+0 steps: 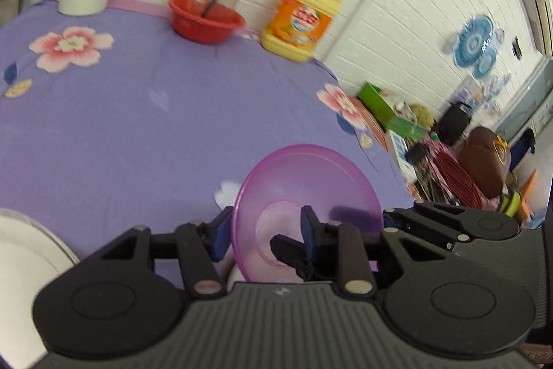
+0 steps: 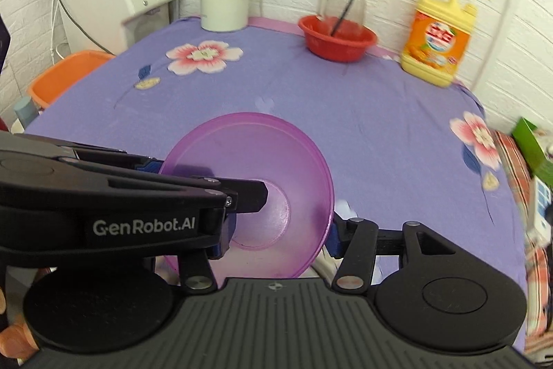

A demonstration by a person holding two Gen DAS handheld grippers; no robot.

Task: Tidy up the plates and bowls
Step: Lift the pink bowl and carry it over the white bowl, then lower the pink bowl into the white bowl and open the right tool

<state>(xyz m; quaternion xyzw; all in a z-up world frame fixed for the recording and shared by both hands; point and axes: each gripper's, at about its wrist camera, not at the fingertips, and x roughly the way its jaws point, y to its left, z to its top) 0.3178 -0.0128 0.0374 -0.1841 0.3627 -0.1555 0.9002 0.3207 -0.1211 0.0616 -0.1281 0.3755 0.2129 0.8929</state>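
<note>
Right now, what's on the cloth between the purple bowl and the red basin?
Nothing: in the right wrist view, only bare purple tablecloth lies between the purple bowl and the red basin.

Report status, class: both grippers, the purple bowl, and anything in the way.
Left gripper shut on purple bowl's rim. Right gripper clamps the opposite rim. Bowl tilted above the table; nothing nearby.

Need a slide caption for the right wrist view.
Both tongs hold a purple bowl over the floral tablecloth.

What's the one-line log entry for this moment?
left gripper: clamped on purple bowl rim | right gripper: clamped on opposite rim | bowl: tilted over floral tablecloth
</note>
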